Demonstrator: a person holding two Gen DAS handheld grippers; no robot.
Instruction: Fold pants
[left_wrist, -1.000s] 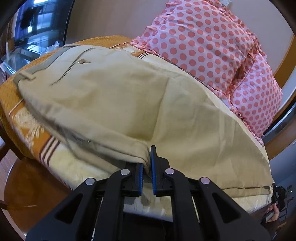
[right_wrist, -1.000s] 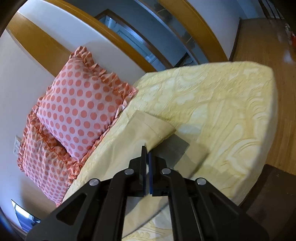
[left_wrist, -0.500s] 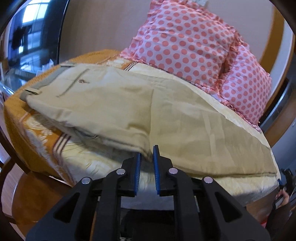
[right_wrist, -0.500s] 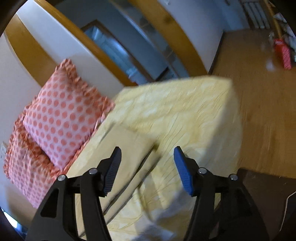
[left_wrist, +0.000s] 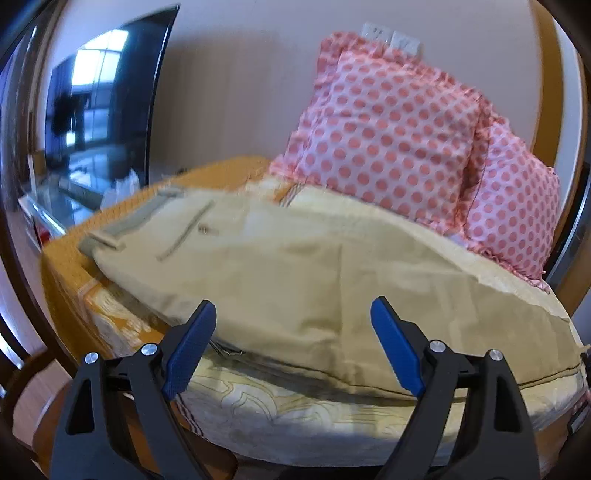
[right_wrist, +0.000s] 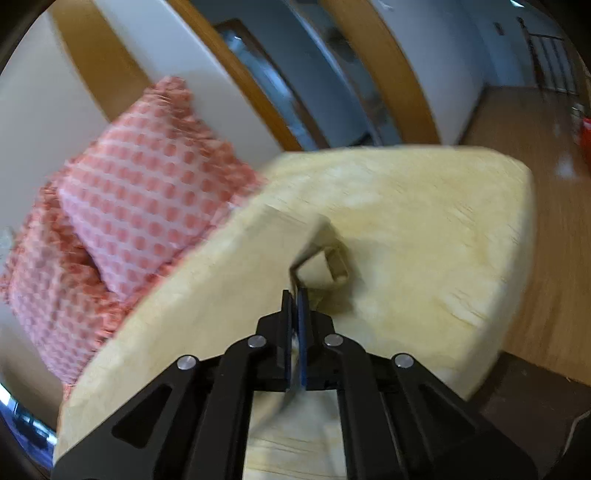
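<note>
The khaki pants (left_wrist: 295, 273) lie spread along the bed (left_wrist: 295, 410), waistband toward its orange end, the legs running to the yellow end. My right gripper (right_wrist: 294, 302) has its fingers pinched together on the leg hem, lifting it off the bed. My left gripper (left_wrist: 293, 343) hovers at the near edge, fingers spread wide, holding nothing. Two pink polka-dot pillows (left_wrist: 388, 133) lean against the wall behind.
</note>
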